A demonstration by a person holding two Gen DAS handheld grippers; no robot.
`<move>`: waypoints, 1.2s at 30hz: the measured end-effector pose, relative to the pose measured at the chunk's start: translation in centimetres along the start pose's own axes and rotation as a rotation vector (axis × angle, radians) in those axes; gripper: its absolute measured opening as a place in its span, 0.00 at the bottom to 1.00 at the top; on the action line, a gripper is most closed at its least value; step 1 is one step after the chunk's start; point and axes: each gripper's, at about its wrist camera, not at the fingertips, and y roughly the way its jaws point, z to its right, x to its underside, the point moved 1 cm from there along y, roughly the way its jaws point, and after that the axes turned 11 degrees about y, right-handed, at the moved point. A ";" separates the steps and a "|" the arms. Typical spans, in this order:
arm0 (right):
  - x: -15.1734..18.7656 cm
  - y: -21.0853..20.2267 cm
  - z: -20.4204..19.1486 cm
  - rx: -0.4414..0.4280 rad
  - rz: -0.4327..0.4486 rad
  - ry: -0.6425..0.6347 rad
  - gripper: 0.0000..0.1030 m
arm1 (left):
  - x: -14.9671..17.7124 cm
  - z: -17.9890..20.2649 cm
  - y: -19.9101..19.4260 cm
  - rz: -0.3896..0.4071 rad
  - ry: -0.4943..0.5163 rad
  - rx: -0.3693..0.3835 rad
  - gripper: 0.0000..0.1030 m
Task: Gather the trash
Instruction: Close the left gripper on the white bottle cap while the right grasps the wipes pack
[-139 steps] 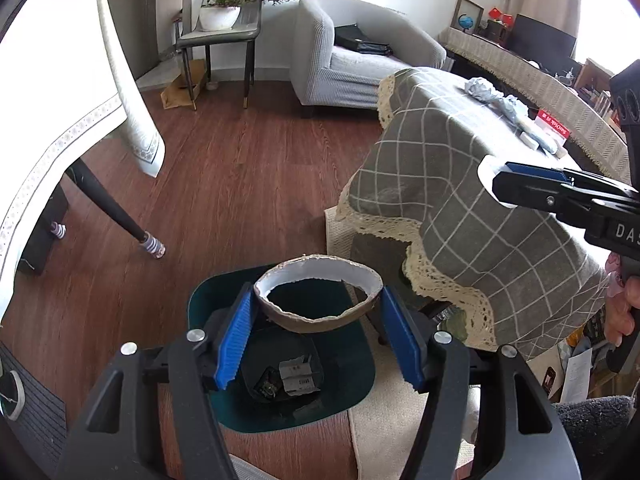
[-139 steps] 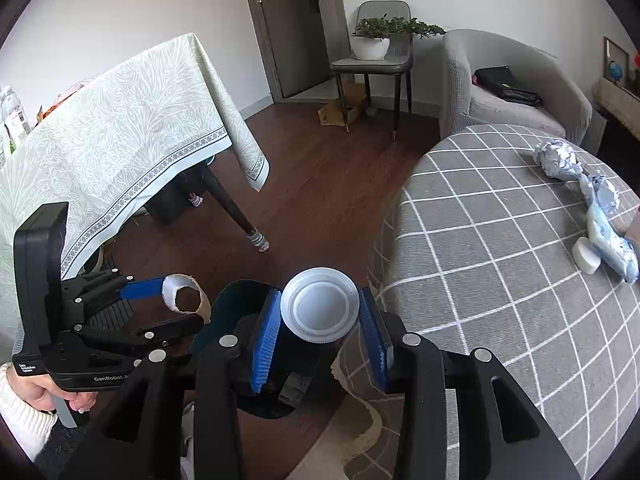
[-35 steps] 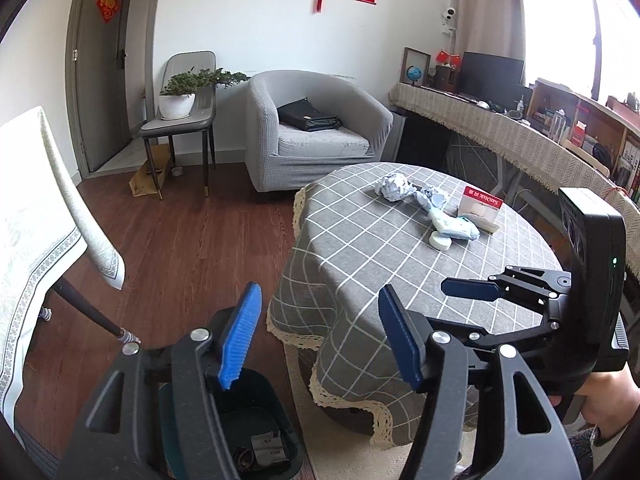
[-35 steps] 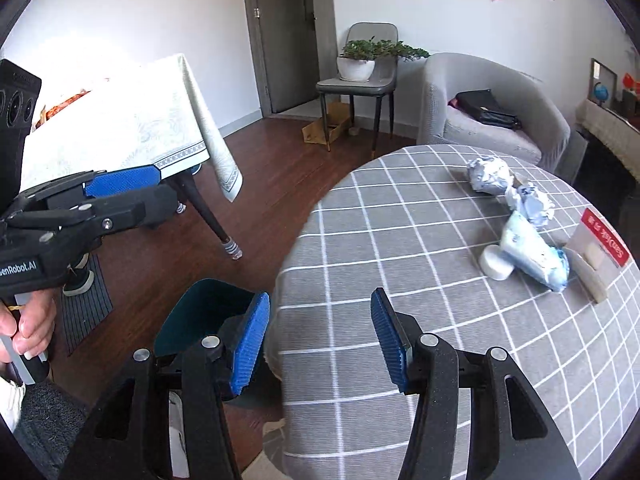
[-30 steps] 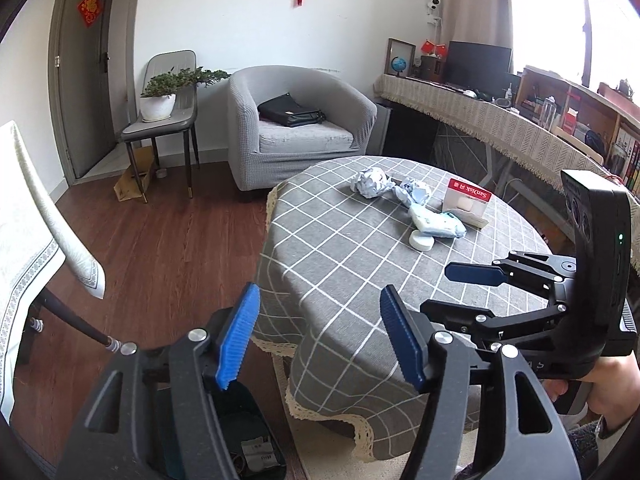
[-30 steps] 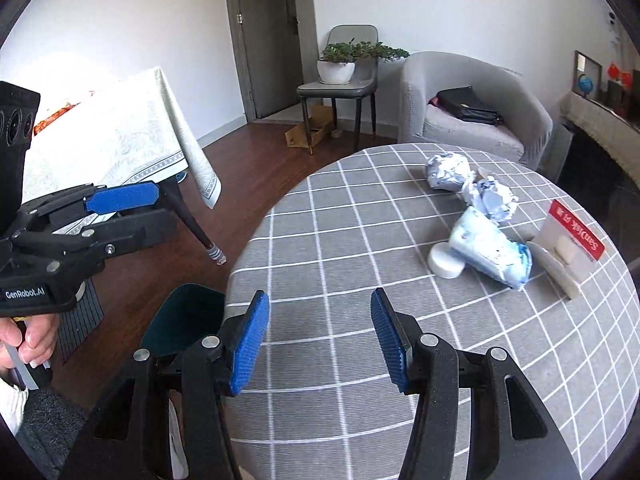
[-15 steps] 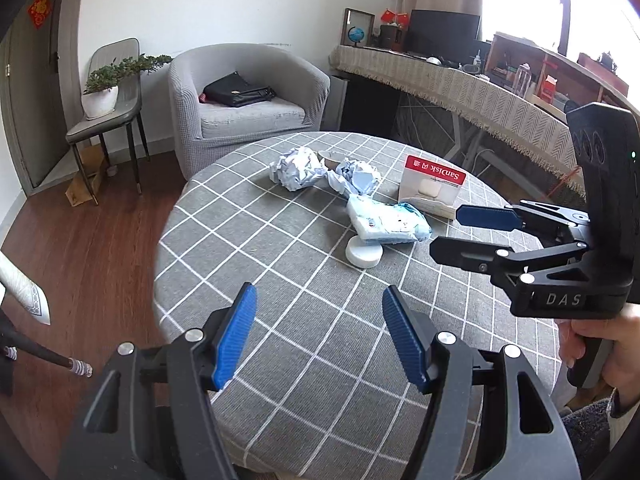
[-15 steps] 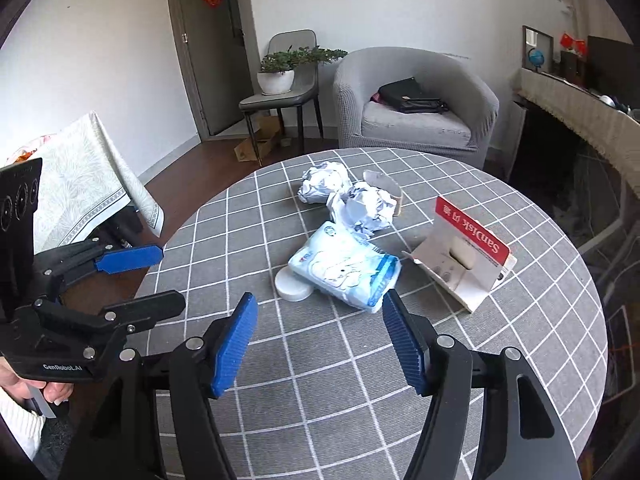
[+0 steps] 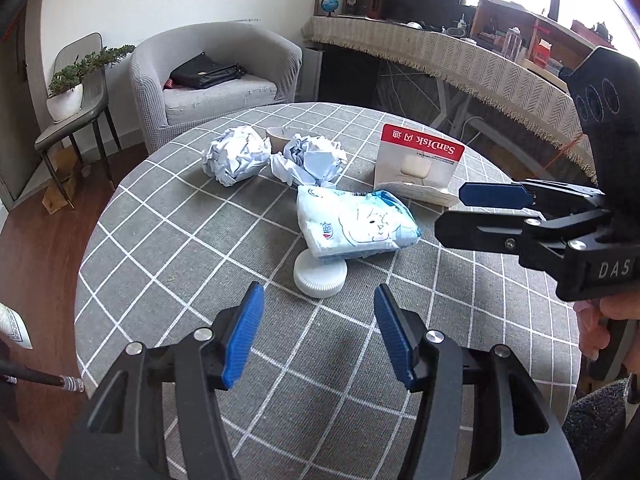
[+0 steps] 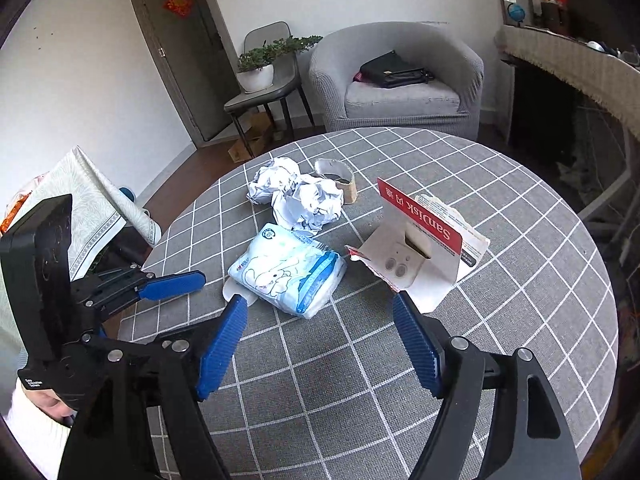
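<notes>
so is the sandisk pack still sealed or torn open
Torn open: the SanDisk pack shows a ragged red edge and an empty cut-out in its card, its backing peeled away behind.

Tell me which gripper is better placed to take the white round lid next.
Left, probably. The left gripper is open and empty, and the white lid lies just ahead between its fingers. The right gripper faces the tissue pack instead.

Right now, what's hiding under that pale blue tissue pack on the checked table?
A round white lid sticks out from under the tissue pack's near edge, lying on the checked tablecloth. Its far part is covered, and whatever else sits beneath the pack cannot be seen.
</notes>
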 end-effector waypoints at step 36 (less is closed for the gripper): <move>-0.6 6.1 -4.8 0.050 -0.083 0.021 0.87 | 2.4 -5.9 -3.1 -0.020 -0.079 -0.011 0.31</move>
